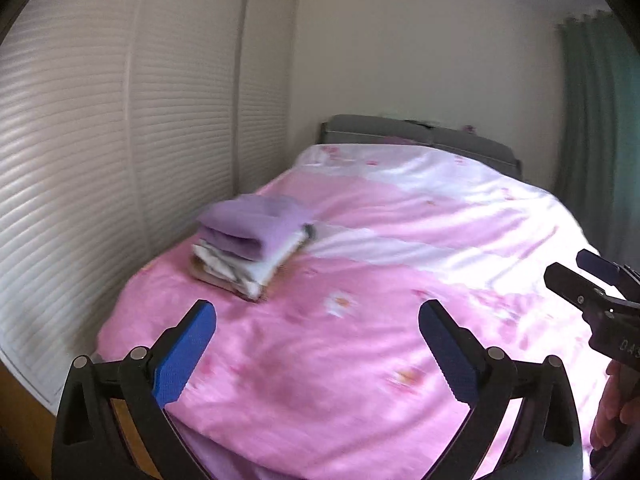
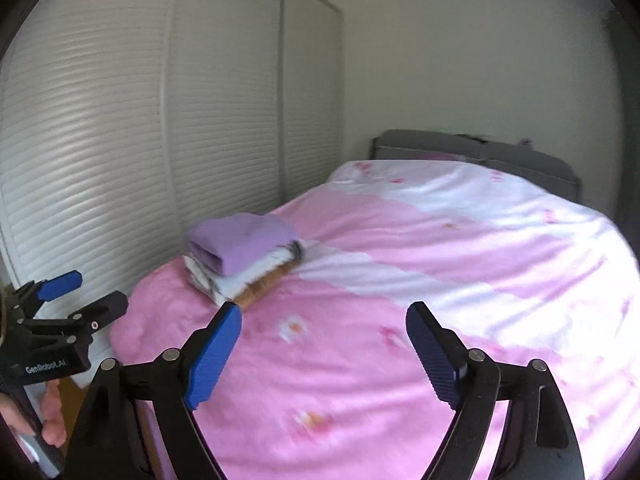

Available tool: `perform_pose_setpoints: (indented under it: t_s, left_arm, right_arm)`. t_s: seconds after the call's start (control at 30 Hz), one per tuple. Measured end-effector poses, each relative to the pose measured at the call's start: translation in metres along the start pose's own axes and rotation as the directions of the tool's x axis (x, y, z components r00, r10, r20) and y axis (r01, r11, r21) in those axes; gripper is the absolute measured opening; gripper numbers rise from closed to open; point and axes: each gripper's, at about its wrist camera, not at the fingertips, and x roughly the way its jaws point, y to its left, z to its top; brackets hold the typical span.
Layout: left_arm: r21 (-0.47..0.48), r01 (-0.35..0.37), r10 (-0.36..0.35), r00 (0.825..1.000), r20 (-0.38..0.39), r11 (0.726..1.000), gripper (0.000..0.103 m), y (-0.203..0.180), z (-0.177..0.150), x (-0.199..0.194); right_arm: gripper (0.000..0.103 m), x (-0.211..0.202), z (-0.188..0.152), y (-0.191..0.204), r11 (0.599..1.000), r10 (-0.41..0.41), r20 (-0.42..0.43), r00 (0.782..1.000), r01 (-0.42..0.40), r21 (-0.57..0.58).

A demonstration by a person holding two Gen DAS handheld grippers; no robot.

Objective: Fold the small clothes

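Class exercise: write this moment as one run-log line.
left gripper: open, empty | right gripper: open, empty | folded clothes stack: on pink bed cover, untouched

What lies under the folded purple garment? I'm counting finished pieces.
Under the purple garment sit white patterned folded clothes, then a brown-orange piece at the bottom, on the pink bedspread. How many layers lie between is covered.

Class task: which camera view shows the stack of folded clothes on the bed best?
The right wrist view: the stack of folded clothes sits nearer and shows its brown bottom layer. The left wrist view shows the same stack, smaller and blurrier.
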Motion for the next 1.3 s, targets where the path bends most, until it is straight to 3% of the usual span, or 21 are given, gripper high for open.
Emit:
perform_pose_setpoints:
  t_s: [0.3,0.67,0.83,1.3]
  left_arm:
    - [0.125,0.15,-0.152,0.988,0.008,0.981,0.103,-0.106,-0.034,-0.066]
    - [0.228,0.237,-0.239,0.971,-0.02,0.944,0.103,-0.186,-0.063,-0.111]
    - [0.217,0.254,-0.251,0.967,-0.04,0.943,0.103,-0.196,-0.071,-0.124]
    - [0.204,0.238,-0.245,0.97,0.007,0.95,0.103,-0.18,-0.058,-0.152]
  right_arm:
    - [0.097,-0.134,-0.058,-0.082,0.968,-0.233,0.021,0.972,0.229,0.105]
    - [0.097,-0.24,-0.118,-0.143,0.899,-0.398,-0.031,0.917,0.396,0.188]
    - [0.098,-0.265,-0.131,-0.147,0.879,-0.438,-0.032,0.899,0.435,0.198]
    - [0.098,-0.281,-0.122,-0.136,0.891,-0.412,-0.017,0.911,0.407,0.202]
